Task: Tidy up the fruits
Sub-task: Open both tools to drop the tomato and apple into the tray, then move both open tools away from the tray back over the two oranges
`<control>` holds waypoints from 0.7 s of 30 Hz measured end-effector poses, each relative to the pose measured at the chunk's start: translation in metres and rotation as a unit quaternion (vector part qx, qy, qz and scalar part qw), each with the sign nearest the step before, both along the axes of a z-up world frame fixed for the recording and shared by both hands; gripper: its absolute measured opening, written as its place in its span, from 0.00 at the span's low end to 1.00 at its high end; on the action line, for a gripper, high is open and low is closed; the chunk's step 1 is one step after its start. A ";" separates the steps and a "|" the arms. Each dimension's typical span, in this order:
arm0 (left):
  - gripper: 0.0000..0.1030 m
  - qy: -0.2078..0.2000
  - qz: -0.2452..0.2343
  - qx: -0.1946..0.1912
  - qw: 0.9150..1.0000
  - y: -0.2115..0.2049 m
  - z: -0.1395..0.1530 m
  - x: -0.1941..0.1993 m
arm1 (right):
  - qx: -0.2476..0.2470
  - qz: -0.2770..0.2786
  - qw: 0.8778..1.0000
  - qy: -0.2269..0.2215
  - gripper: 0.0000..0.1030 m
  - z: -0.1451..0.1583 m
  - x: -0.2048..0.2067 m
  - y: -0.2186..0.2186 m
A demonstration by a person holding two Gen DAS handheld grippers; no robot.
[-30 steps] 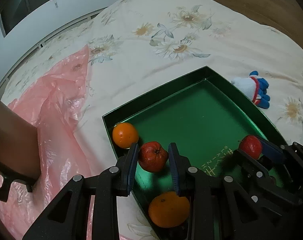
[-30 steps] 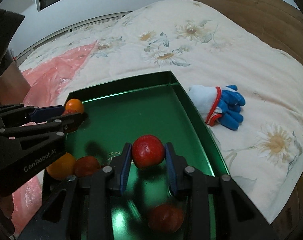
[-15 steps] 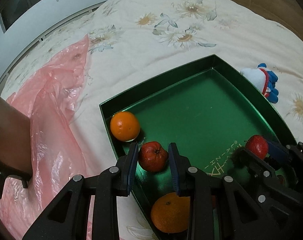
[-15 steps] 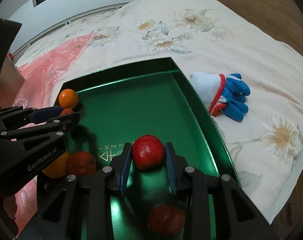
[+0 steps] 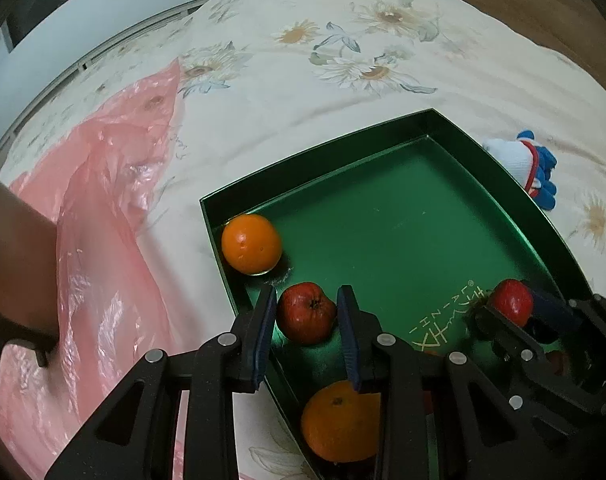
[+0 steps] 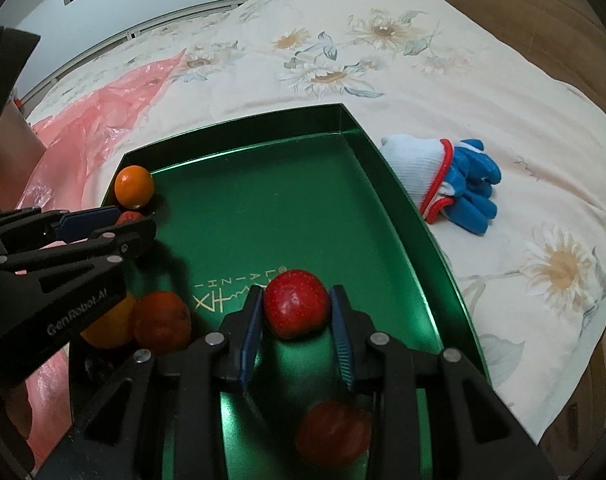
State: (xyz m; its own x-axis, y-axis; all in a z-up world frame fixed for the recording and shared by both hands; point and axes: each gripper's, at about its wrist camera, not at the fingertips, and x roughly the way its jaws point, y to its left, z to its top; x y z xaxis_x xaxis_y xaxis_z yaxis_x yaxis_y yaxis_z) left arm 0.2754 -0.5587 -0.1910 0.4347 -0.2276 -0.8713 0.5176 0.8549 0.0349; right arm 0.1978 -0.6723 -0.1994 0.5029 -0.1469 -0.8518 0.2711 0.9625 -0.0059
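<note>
A green tray lies on a flowered bedcover. My left gripper is shut on a dark red fruit over the tray's left side, just below an orange. A second orange sits under the gripper. My right gripper is shut on a bright red fruit held above the tray floor near its right wall. In the right wrist view the left gripper shows at the left, beside the far orange. Two more red fruits lie in the tray.
A white and blue glove lies on the cover right of the tray. A crumpled pink plastic bag spreads to the left. A person's arm is at the left edge. A wooden headboard runs behind the bed.
Both views have tipped slightly downward over the tray, so the tray sits a little higher in each picture. Each gripper still holds its red fruit.
</note>
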 end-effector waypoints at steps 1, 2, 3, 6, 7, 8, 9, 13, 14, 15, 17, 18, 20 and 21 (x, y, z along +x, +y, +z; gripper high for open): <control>0.26 0.001 0.001 0.000 1.000 0.000 0.000 0.000 | -0.001 0.000 1.000 0.001 0.00 0.000 0.001 0.000; 0.27 0.000 -0.001 0.002 1.000 -0.001 0.000 -0.001 | -0.002 -0.001 1.000 0.001 0.00 0.000 0.001 0.000; 0.34 0.000 0.000 0.005 1.000 -0.002 0.000 -0.002 | -0.002 -0.003 1.000 0.002 0.00 0.000 0.001 0.000; 0.58 0.002 -0.008 -0.005 1.000 -0.003 0.004 -0.006 | -0.003 -0.005 1.000 0.002 0.00 -0.001 0.001 0.000; 0.68 -0.005 -0.010 -0.004 1.000 -0.004 0.007 -0.009 | -0.006 -0.008 1.000 0.003 0.31 -0.001 0.001 0.001; 0.72 -0.016 -0.011 0.000 1.000 -0.005 0.010 -0.013 | -0.007 -0.013 1.000 0.004 0.47 0.000 0.000 0.001; 0.74 -0.022 -0.013 -0.001 1.000 -0.005 0.013 -0.015 | -0.007 -0.016 1.000 0.001 0.58 0.001 -0.001 0.000; 0.74 -0.017 -0.017 0.000 1.000 -0.001 0.019 -0.022 | -0.017 -0.025 1.000 -0.009 0.59 0.006 -0.009 0.001; 0.74 -0.015 -0.016 -0.001 1.000 0.001 0.021 -0.024 | -0.017 -0.026 0.999 -0.011 0.59 0.007 -0.011 0.002; 0.74 -0.017 -0.016 -0.001 1.000 0.004 0.023 -0.026 | -0.018 -0.030 0.999 -0.012 0.59 0.009 -0.014 0.002; 0.74 -0.019 -0.020 -0.002 1.000 0.009 0.029 -0.031 | -0.017 -0.035 0.999 -0.013 0.61 0.012 -0.018 0.003; 0.74 -0.021 -0.022 -0.004 1.000 0.012 0.033 -0.034 | -0.015 -0.038 0.999 -0.014 0.63 0.014 -0.021 0.004; 0.74 -0.027 -0.024 -0.006 0.999 0.019 0.041 -0.040 | -0.018 -0.043 0.999 -0.018 0.68 0.018 -0.026 0.005; 0.74 -0.027 -0.023 -0.007 0.999 0.023 0.043 -0.042 | -0.020 -0.044 0.999 -0.020 0.69 0.019 -0.029 0.006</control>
State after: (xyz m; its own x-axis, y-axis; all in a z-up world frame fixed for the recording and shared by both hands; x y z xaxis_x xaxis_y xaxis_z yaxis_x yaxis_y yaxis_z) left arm 0.2329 -0.5353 -0.1476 0.4694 -0.2597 -0.8440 0.5540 0.8308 0.0525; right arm 0.1692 -0.6659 -0.1801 0.5193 -0.2261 -0.8242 0.3563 0.9338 -0.0317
